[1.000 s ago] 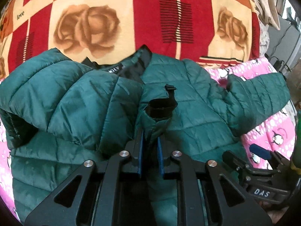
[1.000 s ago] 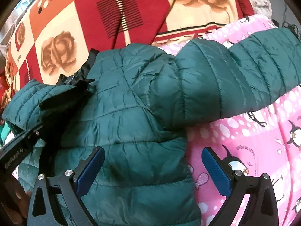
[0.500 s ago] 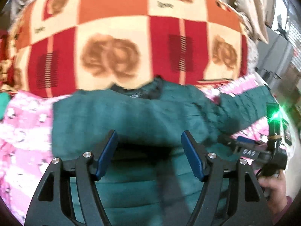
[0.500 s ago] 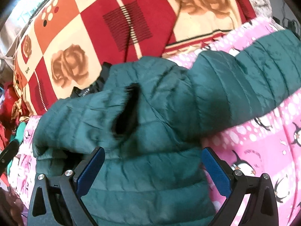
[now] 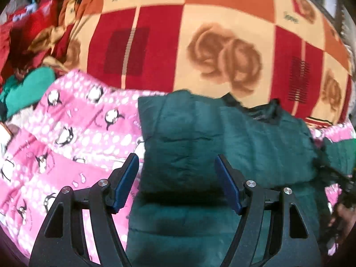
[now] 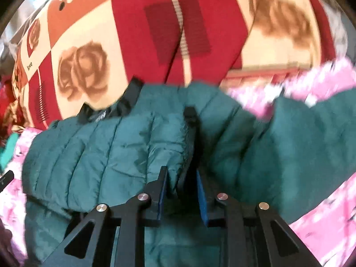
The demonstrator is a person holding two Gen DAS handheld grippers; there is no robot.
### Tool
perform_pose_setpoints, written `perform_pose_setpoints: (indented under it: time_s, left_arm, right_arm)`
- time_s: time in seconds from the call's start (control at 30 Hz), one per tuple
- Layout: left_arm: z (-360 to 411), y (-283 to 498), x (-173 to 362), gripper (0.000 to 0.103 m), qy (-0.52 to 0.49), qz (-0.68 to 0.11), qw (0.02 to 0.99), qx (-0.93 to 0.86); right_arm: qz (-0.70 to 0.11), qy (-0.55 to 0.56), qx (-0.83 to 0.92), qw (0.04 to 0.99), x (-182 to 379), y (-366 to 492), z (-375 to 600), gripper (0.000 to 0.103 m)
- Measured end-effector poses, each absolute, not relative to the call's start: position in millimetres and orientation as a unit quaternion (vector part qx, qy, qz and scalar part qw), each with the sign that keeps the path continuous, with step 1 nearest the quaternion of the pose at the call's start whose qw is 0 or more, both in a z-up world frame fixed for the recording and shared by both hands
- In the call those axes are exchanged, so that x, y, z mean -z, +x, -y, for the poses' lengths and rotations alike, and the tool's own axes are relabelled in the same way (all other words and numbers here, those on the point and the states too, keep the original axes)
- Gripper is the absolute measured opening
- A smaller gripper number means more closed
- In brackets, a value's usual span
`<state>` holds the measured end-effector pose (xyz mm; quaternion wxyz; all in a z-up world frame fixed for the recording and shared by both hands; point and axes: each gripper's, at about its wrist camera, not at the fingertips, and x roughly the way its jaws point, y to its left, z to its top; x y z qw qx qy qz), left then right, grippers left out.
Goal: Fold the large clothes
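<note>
A dark green quilted jacket (image 5: 222, 142) lies on a pink penguin-print sheet (image 5: 73, 133), its left sleeve folded across the body. My left gripper (image 5: 176, 178) is open and empty, just above the jacket's left part. In the right wrist view the jacket (image 6: 106, 153) fills the middle, with the folded sleeve's black cuff (image 6: 191, 115) on top. My right gripper (image 6: 181, 189) is shut on the folded sleeve's end by the cuff. The right sleeve (image 6: 311, 138) stretches out to the right.
A red, orange and cream rose-print blanket (image 5: 200, 44) rises behind the jacket. Red and green clothes (image 5: 26, 51) are piled at the far left. The person's right hand shows at the left wrist view's right edge (image 5: 342, 213).
My left gripper let go of the sleeve cuff, opened and drew back to the left. My right gripper moved in and closed on the folded sleeve by the cuff.
</note>
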<state>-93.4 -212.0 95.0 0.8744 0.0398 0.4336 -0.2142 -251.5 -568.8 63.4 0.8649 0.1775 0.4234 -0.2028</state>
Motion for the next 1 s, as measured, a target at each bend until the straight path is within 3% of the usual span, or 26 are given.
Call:
perform_pose_setpoints:
  time_s: [0.13,0.33,0.37,0.43,0.57,0.63,0.7,0.73,0.83,0.9,1.0]
  left_arm:
    - [224,-79,-64,0.071,0.052,-0.466,0.859,0.204]
    - [224,-74,-48,0.074,0.048,-0.470,0.860,0.195]
    - [223,-73,-48,0.074,0.044,-0.474,0.857,0.196]
    - [223,-72,-49,0.074,0.040,-0.477,0.856,0.197]
    - [221,-75,-57,0.074,0.037,-0.467,0.861,0.198]
    - [223,-76,-58,0.074,0.033,-0.467,0.861,0.198]
    - [224,-77,-59,0.074,0.033,-0.468,0.861,0.197]
    - [225,-77,-60,0.074,0.033,-0.468,0.861,0.197]
    - [222,-78,-66,0.074,0.025,-0.461,0.864,0.200]
    - [221,-79,-71,0.074,0.018,-0.452,0.869,0.201]
    - [220,-80,-78,0.074,0.000,-0.445,0.872,0.204]
  right_arm:
    - [-0.430,0.143,0.251,0.855,-59,-239,584,0.019]
    - [-0.428,0.212,0.239,0.845,-48,-244,601,0.022]
    - [-0.425,0.219,0.241,0.845,-52,-247,601,0.035]
    - [-0.410,0.228,0.239,0.850,-64,-253,598,0.050]
    - [-0.408,0.217,0.209,0.862,-75,-249,578,0.065]
    - [-0.421,0.224,0.195,0.857,-67,-241,573,0.065]
    - [-0.437,0.240,0.173,0.850,-55,-233,572,0.052]
    - [-0.441,0.252,0.152,0.848,-51,-229,571,0.039]
    - [-0.426,0.214,0.167,0.863,-61,-230,566,0.027]
    - [-0.424,0.150,0.205,0.869,-67,-229,562,0.026]
    - [-0.442,0.153,0.217,0.857,-57,-226,577,0.026]
